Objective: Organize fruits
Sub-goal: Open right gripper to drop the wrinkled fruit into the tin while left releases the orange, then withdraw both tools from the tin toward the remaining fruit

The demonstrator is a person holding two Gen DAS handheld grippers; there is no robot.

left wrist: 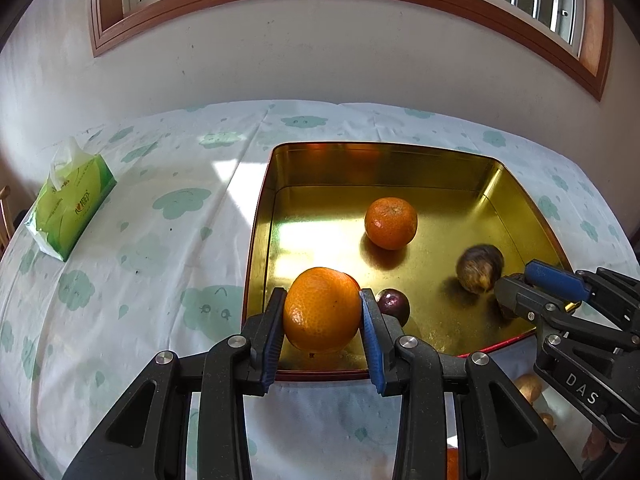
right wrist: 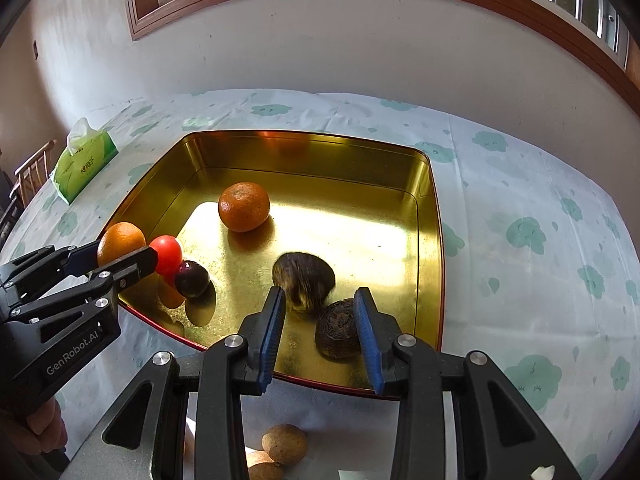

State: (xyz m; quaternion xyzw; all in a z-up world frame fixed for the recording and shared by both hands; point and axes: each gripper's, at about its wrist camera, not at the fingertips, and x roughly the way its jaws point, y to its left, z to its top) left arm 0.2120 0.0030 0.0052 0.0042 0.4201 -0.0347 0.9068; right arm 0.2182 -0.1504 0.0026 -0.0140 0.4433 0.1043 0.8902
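Note:
My left gripper [left wrist: 323, 294] is shut on an orange [left wrist: 320, 312] over the near left corner of the gold tin tray [left wrist: 380, 168]. In the right wrist view that orange [right wrist: 120, 240] sits beside a red tomato [right wrist: 167, 254] and a dark purple fruit [right wrist: 192, 278]. A second orange [right wrist: 244, 207] lies further back on the tray floor. My right gripper [right wrist: 320, 320] is open over the tray's near edge. A dark brown rough fruit [right wrist: 338, 330] lies by its right pad, untouched by the left pad. Another brown fruit [right wrist: 304, 276], blurred, lies just beyond the fingertips.
A green tissue pack [left wrist: 72, 204] lies at the table's far left, with a wooden chair [right wrist: 32, 176] beyond it. Several tan round fruits [right wrist: 284, 442] sit on the cloud-print tablecloth in front of the tray. A wall with a window runs behind the table.

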